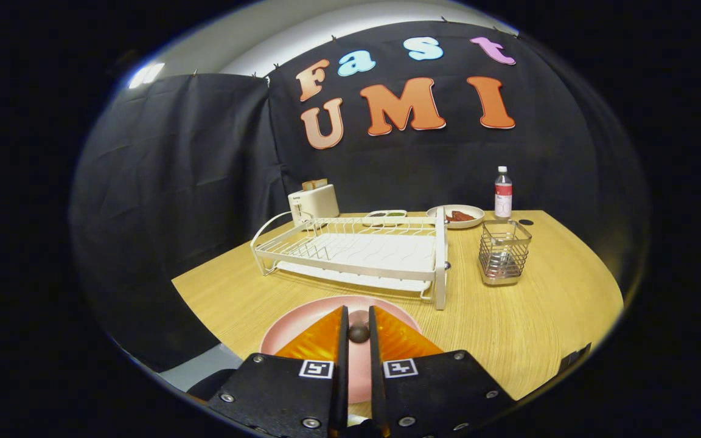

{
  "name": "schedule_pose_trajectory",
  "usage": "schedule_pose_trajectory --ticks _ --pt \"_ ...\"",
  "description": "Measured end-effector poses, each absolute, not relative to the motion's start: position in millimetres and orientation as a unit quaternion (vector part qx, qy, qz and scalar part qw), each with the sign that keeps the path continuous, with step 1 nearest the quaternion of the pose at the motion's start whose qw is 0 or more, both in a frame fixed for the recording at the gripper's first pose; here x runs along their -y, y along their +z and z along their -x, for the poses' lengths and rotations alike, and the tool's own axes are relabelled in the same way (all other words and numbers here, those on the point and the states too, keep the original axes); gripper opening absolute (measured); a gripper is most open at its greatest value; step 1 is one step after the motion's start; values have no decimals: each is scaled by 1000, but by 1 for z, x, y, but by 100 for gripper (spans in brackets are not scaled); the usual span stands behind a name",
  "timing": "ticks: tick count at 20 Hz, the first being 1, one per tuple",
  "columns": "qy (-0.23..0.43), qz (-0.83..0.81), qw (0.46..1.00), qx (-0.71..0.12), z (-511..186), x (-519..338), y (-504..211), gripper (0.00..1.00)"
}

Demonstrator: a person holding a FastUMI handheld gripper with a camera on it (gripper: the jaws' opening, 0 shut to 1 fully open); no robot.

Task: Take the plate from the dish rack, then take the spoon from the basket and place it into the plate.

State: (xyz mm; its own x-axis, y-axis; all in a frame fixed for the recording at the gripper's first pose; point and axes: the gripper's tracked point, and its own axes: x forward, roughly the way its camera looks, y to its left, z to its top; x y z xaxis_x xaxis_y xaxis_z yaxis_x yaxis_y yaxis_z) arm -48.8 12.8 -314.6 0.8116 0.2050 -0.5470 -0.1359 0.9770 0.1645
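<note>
The gripper (358, 325) hung over the pink plate (302, 322), which lay flat on the wooden table (527, 322) just in front of the dish rack (356, 252); its two fingers stood close together with only a narrow gap, and in that gap sat a small dark round thing, most likely the end of the spoon (358, 333), though too little of it showed to be sure; I took the jaws as closed on it.

The rack itself held no plate, so the first step looked done; the step in hand seemed to be the last one, setting the spoon down into the plate. The wire basket (504, 252) stood to the right of the rack, near its end post, and appeared empty of cutlery. Behind the rack were a toaster (313, 204), a small dish (387, 215), a bowl (457, 216) with something reddish in it, and a bottle (502, 193) further right.

The next move probably called for lowering the spoon until it rested on the plate's floor, then parting the fingers gently and lifting straight away, so that the spoon did not skid off the shallow rim.
</note>
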Motion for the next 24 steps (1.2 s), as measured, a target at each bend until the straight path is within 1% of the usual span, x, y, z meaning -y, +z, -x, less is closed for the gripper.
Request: schedule_pose_trajectory --ticks 2,3,4,6,9,13,14,16,17,20,24 --pt "83 -72 952 -286 49 -13 -312 19" --pt "77 -76 953 -283 48 -10 -309 23" --pt "69 -78 955 -276 46 -8 -306 25" --pt "53 -80 962 -257 41 -3 -294 32" --pt "20 -66 971 -228 36 8 -276 48" --pt "-15 -42 981 -189 32 14 -247 60" --pt "-21 -39 983 -180 31 14 -239 62" --pt "-36 -31 986 -158 30 18 -223 68" --pt "-44 -29 988 -145 31 20 -215 73" --pt "-57 -25 991 -116 36 18 -196 79" --pt "-67 0 994 -90 43 14 -181 81"
